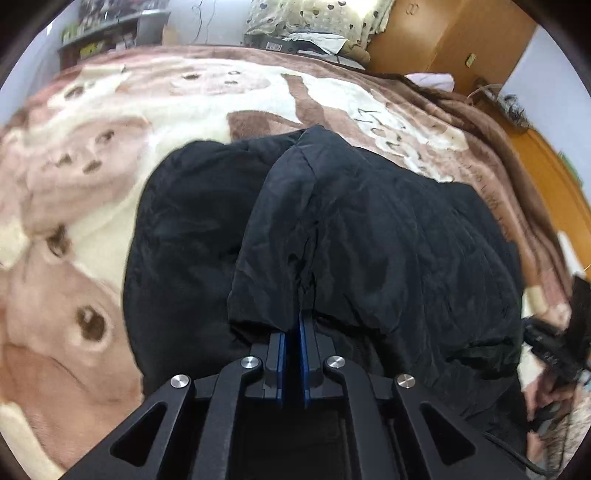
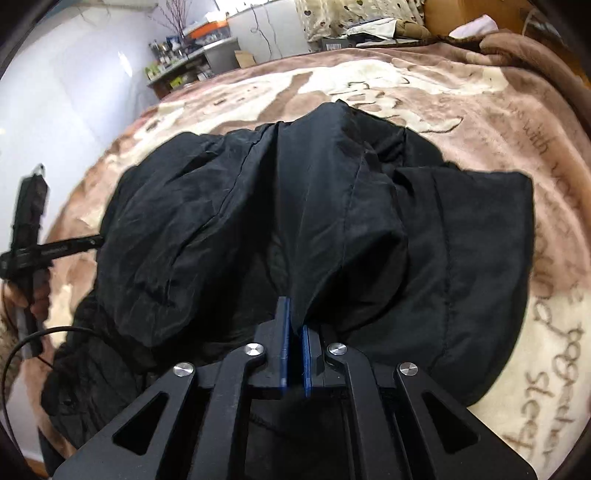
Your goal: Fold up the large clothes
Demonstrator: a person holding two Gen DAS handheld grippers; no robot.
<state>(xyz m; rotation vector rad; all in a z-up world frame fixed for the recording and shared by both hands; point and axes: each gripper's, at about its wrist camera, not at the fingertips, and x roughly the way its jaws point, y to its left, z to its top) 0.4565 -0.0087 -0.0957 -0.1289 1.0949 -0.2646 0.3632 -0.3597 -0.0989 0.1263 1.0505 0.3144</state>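
Note:
A large black padded jacket lies crumpled on a brown and cream blanket. My left gripper is shut on a raised fold of the black jacket, and the cloth hides its fingertips. In the right wrist view the same jacket spreads across the blanket. My right gripper is shut on another bunched fold of it, pinched between the blue pads. At the left edge of that view the other gripper's black body shows beside the jacket, held by a hand.
The blanket covers a bed that fills both views. Shelves with small items stand by the far wall. A heart-patterned pillow and clutter lie at the head of the bed. A wooden wardrobe stands at the back right.

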